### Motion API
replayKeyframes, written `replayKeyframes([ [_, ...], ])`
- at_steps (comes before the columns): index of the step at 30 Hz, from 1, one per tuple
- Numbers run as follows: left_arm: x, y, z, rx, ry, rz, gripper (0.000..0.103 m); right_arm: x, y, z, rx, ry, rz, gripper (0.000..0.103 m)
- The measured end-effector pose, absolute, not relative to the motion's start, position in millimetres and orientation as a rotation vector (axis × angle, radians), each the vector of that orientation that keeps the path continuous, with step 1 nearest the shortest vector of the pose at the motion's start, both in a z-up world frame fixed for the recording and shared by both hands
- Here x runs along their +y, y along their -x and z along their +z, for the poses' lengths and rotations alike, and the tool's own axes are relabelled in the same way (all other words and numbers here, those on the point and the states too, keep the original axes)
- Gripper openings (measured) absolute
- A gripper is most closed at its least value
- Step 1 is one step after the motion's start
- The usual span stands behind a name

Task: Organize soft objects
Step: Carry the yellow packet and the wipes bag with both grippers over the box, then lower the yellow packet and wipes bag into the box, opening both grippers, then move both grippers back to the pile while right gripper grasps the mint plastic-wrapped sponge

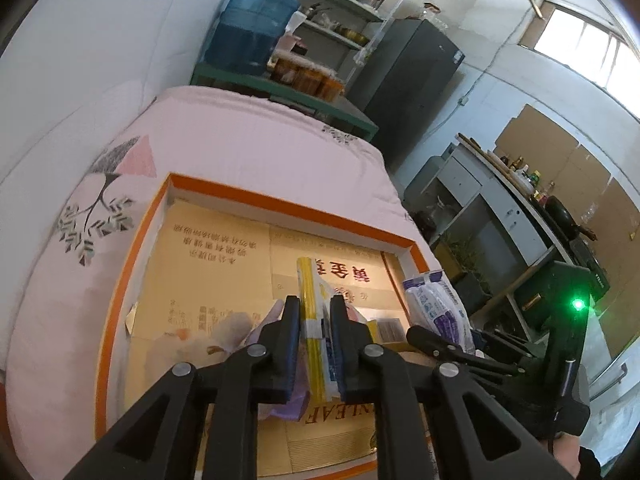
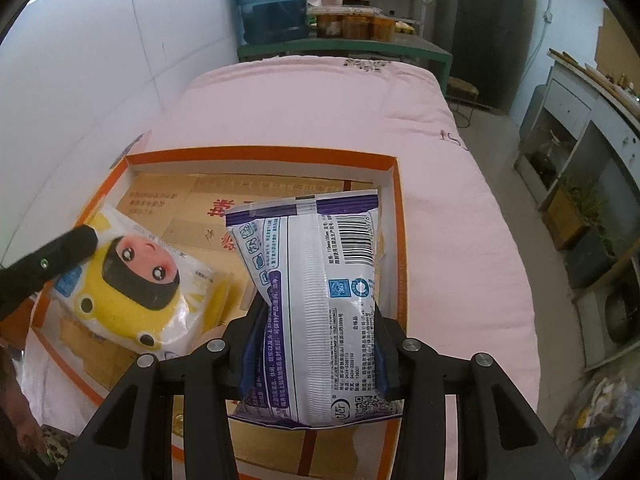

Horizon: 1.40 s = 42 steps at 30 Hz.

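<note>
Only from the right wrist: yellow pack's [image 2: 132,280] cartoon face, seemingly boxed.

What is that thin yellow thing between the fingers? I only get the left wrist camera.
Observer: On the right wrist camera it is a soft yellow pack printed with a cartoon face.
Visitor: And the purple-white bag at my right edge?
Observer: The right gripper clamps that purple-and-white pack by its lower part; a barcode faces the camera.
Visitor: Is the yellow one in the box?
Observer: Yes, it is inside the orange-rimmed box, toward its left wall.
</note>
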<state>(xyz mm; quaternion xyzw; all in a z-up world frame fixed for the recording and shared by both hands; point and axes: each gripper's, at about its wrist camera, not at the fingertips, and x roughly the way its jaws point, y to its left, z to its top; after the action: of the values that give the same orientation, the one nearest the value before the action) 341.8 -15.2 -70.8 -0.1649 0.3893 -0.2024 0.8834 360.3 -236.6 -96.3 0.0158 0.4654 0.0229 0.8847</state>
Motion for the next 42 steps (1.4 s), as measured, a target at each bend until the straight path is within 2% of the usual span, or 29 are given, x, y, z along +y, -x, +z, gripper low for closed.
replayKeyframes([
  [2, -11, -342, -72, 0.808, 0.355, -0.408, 0.034, -237, -361, -96, 0.97, -0.037, 0.051, 0.047],
  [4, -8, -340, -71, 0.788, 0.367, -0.404, 0.056, -237, -362, -97, 0.971, -0.034, 0.053, 0.047],
  [6, -6, -337, -67, 0.767, 0.375, -0.408, 0.061, -237, -362, -97, 0.97, -0.035, 0.052, 0.047],
  [10, -5, -330, -55, 0.733, 0.359, -0.396, 0.063, -238, -360, -100, 0.979, -0.059, 0.057, 0.052],
  [12, -4, -328, -51, 0.721, 0.361, -0.393, 0.065, -240, -358, -98, 0.979, -0.062, 0.054, 0.063],
  [15, -2, -324, -46, 0.703, 0.369, -0.382, 0.068, -242, -353, -95, 0.964, -0.067, 0.055, 0.069],
  [21, 2, -309, -31, 0.644, 0.372, -0.388, 0.073, -242, -343, -88, 0.961, -0.074, 0.057, 0.071],
  [27, 2, -292, -16, 0.616, 0.36, -0.393, 0.074, -245, -324, -66, 0.918, -0.109, 0.059, 0.075],
  [42, 20, -245, 10, 0.539, 0.342, -0.388, 0.074, -235, -276, -29, 0.869, -0.14, 0.1, 0.076],
])
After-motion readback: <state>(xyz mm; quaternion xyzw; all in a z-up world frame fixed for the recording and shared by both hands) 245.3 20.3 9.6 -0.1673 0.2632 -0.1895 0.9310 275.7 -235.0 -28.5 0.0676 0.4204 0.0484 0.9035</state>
